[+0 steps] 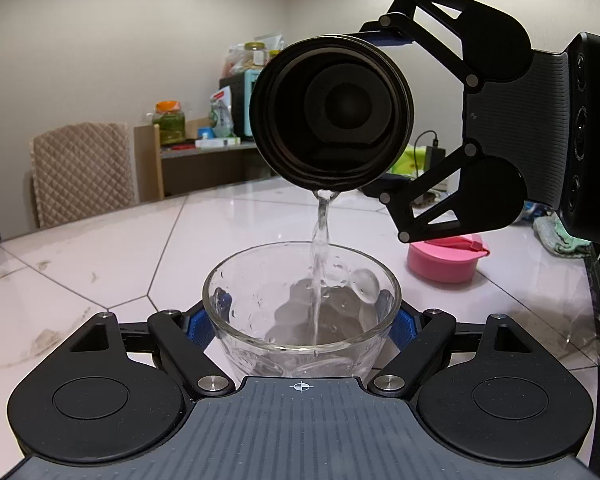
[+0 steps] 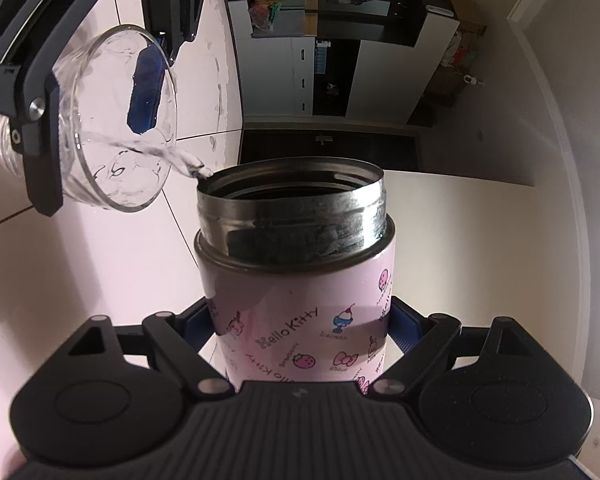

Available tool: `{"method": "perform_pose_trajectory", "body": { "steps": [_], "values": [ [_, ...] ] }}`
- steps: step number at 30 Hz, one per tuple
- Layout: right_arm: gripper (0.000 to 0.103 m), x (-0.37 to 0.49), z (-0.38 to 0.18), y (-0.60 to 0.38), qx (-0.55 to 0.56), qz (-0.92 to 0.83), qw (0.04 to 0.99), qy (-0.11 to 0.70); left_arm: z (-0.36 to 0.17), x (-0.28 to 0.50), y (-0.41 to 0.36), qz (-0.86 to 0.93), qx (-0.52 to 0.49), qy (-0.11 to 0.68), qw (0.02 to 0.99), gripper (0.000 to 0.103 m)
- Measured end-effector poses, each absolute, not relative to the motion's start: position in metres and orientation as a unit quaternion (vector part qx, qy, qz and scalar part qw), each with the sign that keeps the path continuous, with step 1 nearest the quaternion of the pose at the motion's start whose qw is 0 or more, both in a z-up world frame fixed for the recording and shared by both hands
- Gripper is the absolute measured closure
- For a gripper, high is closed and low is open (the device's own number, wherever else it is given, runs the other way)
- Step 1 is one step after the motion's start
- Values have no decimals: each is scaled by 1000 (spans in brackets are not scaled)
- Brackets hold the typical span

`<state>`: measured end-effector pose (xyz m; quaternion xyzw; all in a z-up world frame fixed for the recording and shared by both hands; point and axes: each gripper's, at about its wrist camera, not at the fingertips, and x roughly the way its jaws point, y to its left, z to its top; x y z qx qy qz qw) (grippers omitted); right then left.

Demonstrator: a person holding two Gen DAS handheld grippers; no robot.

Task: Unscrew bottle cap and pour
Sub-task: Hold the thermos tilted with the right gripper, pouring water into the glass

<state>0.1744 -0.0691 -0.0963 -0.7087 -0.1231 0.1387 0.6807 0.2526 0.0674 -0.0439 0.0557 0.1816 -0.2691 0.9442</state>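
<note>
My left gripper (image 1: pixel 302 326) is shut on a clear glass bowl (image 1: pixel 302 280) and holds it just above the white table (image 1: pixel 80 256). My right gripper (image 2: pixel 300 324) is shut on a pink Hello Kitty bottle (image 2: pixel 296 304) with its cap off, tipped on its side. In the left wrist view the bottle's dark open mouth (image 1: pixel 331 108) faces me above the bowl, and a thin stream of water (image 1: pixel 320 248) falls from its rim into the bowl. The pink cap (image 1: pixel 446 258) sits on the table to the right. The bowl also shows in the right wrist view (image 2: pixel 116 120).
A quilted chair (image 1: pixel 82 170) stands at the table's far left edge. A side shelf (image 1: pixel 204 148) with jars and boxes is behind. A green cloth (image 1: pixel 560 236) lies at the table's right. Cabinets (image 2: pixel 340 72) show in the right wrist view.
</note>
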Motion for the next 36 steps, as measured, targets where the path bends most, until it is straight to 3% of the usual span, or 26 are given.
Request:
{"method": "perform_pose_trajectory", "body": {
  "steps": [36],
  "values": [
    [15, 163, -100, -72, -734, 129, 652, -140, -43, 252, 69, -270, 55, 182, 944, 16]
  ]
}}
